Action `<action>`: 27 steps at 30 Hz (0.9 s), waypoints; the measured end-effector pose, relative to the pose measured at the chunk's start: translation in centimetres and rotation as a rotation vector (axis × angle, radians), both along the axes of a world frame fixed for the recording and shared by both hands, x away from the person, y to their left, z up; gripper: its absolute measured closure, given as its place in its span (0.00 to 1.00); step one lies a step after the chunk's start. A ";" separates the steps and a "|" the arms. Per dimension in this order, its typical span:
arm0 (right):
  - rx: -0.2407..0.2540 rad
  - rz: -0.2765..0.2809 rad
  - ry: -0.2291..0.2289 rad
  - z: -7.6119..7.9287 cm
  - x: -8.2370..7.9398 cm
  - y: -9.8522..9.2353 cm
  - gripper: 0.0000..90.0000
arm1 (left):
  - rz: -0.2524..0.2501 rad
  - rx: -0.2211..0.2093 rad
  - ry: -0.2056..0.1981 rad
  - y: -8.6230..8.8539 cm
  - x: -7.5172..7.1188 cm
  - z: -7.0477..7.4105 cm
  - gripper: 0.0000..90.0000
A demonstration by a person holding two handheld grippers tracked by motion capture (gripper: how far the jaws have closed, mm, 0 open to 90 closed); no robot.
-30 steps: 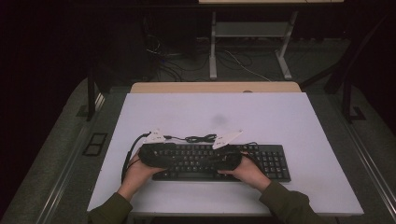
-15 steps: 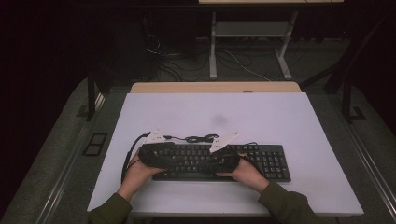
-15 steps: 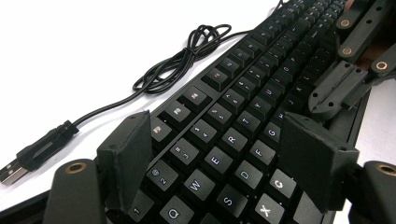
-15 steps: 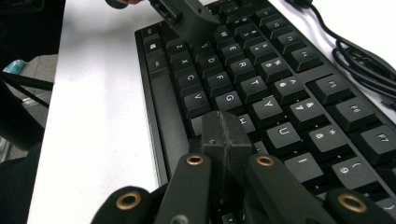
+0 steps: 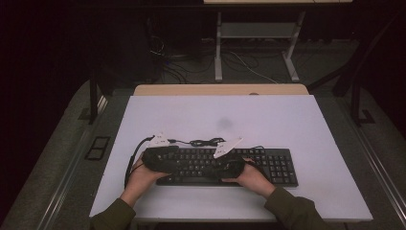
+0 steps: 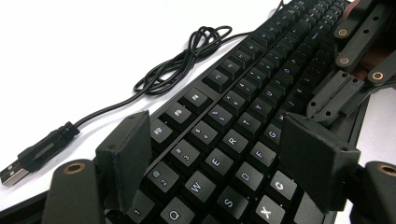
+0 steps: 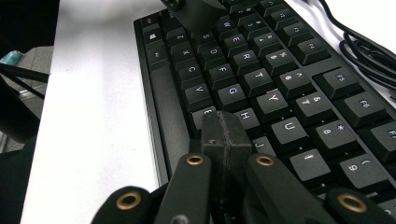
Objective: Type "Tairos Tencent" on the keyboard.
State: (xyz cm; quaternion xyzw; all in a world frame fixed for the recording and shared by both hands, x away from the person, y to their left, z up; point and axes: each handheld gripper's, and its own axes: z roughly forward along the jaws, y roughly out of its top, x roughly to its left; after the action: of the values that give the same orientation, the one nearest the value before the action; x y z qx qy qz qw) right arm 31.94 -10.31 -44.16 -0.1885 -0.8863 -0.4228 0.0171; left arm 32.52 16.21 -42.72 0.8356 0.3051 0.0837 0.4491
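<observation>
Keyboard [image 5: 268, 165] directly beneath left gripper [image 6: 219, 154] and right gripper [image 7: 224, 126].

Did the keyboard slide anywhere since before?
No. The keyboard lies in the same place as before, near the table's front edge, its right end unchanged.
</observation>
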 end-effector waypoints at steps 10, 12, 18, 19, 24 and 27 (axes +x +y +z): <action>0.049 -0.025 0.008 0.5 0.4 -0.8 0.89 | -0.007 -0.005 -0.009 -0.1 0.1 0.1 0.29; 0.058 -0.035 0.008 0.6 0.5 -1.1 0.85 | -0.009 -0.005 -0.009 -0.2 0.1 0.1 0.31; 0.076 -0.063 0.003 0.9 0.7 -2.0 0.72 | -0.019 -0.021 -0.004 -0.5 0.2 0.0 0.42; 0.076 -0.068 0.004 1.0 0.7 -2.1 0.70 | -0.023 -0.023 0.000 -0.6 0.3 0.0 0.45; 0.090 -0.087 -0.019 1.3 0.8 -3.0 0.59 | -0.045 -0.032 -0.001 -1.2 0.3 0.1 0.66; 0.094 -0.098 -0.030 1.5 0.8 -3.7 0.53 | -0.059 -0.023 0.006 -1.7 0.4 0.1 0.78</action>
State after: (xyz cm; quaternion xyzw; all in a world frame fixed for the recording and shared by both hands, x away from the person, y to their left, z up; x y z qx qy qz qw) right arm 32.71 -13.99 -42.70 -0.2243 -0.8554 -0.4669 -0.0084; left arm 32.92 14.54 -42.64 0.8392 0.2825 0.0643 0.4603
